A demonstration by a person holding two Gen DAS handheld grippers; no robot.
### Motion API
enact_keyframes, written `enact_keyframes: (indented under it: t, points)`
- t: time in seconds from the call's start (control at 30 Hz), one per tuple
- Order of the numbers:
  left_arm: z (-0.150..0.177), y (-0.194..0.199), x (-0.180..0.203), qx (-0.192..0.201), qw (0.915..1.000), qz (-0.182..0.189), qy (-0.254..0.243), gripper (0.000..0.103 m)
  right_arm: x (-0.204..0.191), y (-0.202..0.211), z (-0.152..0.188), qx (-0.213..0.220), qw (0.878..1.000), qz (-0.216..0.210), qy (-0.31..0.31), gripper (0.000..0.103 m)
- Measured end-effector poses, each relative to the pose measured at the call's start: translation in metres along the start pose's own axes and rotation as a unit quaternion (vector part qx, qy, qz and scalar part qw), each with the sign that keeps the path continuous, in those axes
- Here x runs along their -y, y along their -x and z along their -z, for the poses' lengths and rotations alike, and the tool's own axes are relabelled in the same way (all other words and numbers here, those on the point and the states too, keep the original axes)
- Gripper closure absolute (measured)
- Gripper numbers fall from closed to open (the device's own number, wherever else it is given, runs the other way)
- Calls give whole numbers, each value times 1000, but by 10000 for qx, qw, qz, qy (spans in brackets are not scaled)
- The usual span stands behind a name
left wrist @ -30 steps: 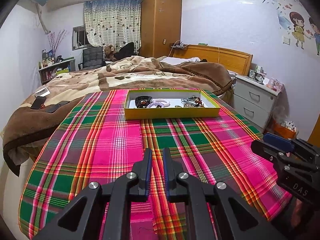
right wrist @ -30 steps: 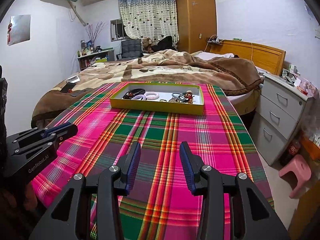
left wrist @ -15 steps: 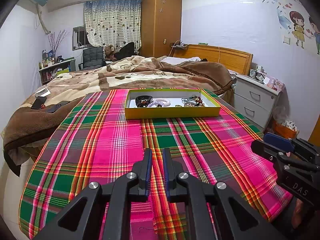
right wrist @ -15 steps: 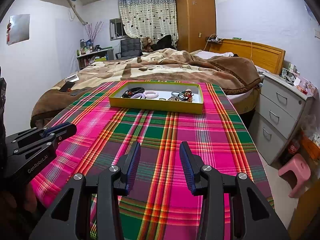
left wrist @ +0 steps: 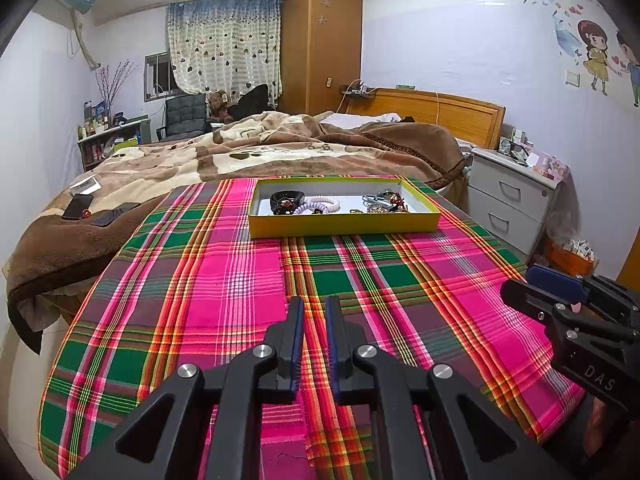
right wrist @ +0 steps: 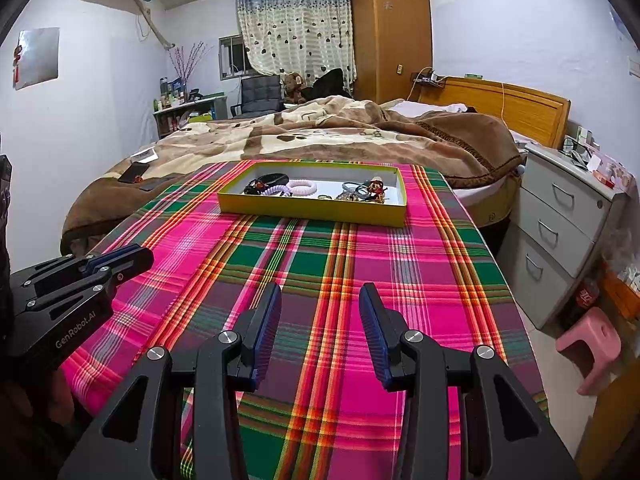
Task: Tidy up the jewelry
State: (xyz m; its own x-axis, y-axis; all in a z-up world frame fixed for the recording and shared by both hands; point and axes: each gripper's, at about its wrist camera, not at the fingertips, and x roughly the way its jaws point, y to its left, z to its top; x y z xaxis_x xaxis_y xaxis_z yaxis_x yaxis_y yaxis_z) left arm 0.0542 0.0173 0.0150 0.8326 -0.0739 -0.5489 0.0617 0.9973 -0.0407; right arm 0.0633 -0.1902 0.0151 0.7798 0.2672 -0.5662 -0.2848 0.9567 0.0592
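Note:
A yellow-green tray (left wrist: 344, 228) (right wrist: 312, 212) stands at the far end of the plaid-covered table (left wrist: 240, 280) (right wrist: 320, 264). In it lie a black band (left wrist: 286, 199), a white coil hair tie (left wrist: 322, 203) (right wrist: 303, 187), grey rings and a small pile of trinkets (left wrist: 386, 202) (right wrist: 366, 192). My left gripper (left wrist: 315, 306) hovers over the near part of the table, jaws nearly closed with a narrow gap, empty. My right gripper (right wrist: 320, 294) is open and empty, also over the near part of the table. Each gripper shows at the edge of the other's view.
A bed with a brown blanket (left wrist: 260, 148) lies behind the table, with phones (left wrist: 78, 206) on it. A grey drawer unit (right wrist: 568, 216) stands to the right, a pink stool (right wrist: 588, 340) on the floor beside it.
Both views have tilted slightly; the tray sits marginally lower in the right wrist view. Neither gripper has changed its opening.

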Motion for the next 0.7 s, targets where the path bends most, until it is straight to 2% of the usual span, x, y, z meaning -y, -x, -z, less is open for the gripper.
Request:
enact_keyframes:
  t: [0.7]
  points:
    - [2,-2,-2,-31,10000,-16,-3,93,2,0,1,-19,10000,10,4,62]
